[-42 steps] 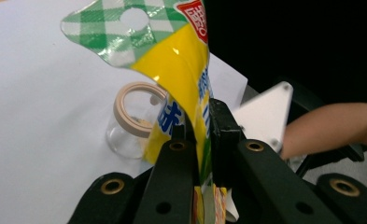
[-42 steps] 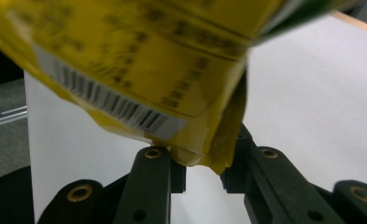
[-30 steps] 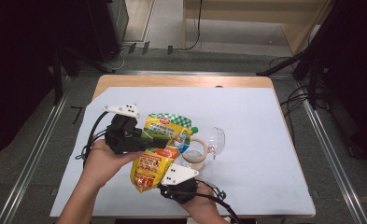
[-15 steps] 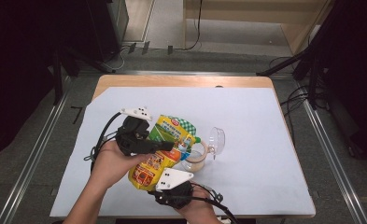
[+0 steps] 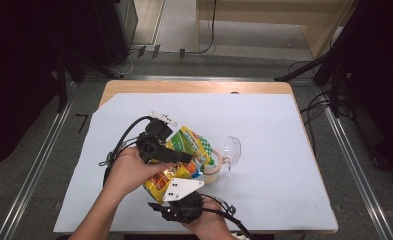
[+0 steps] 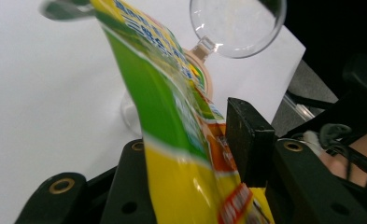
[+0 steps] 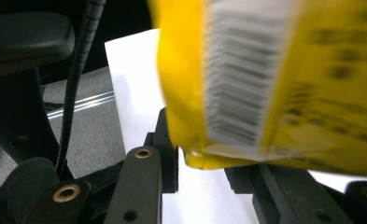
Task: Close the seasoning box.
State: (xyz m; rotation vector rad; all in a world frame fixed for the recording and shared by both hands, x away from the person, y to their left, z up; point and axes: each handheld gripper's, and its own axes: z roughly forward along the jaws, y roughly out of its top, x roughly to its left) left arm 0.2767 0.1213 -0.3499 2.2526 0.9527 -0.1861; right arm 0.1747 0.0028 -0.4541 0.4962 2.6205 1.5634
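From the high view, a yellow and green snack bag [image 5: 181,160] is held above the white table cover [image 5: 284,150], slanting from the right gripper [image 5: 176,192] near the person up to the left gripper [image 5: 176,156] farther in. Its long axis runs from the near edge toward a small tape-coloured jar [image 5: 213,167] with a clear hinged lid [image 5: 232,150], which sits just beyond the bag's upper end. The left hand [image 5: 129,170] is the nearer one to the jar.

In the left gripper view, the bag [image 6: 181,140] passes between the two black jaws. These jaws have just been opening, and a small gap seems to be beside the right pad [image 6: 246,140], so I judge that the grip is loosened. The clear lid [image 6: 237,25] lies straight ahead.

In the right gripper view, the bag's yellow bottom corner [image 7: 209,154] hangs between the jaws, which stand rather narrow. Whether the pads press it, I cannot tell.
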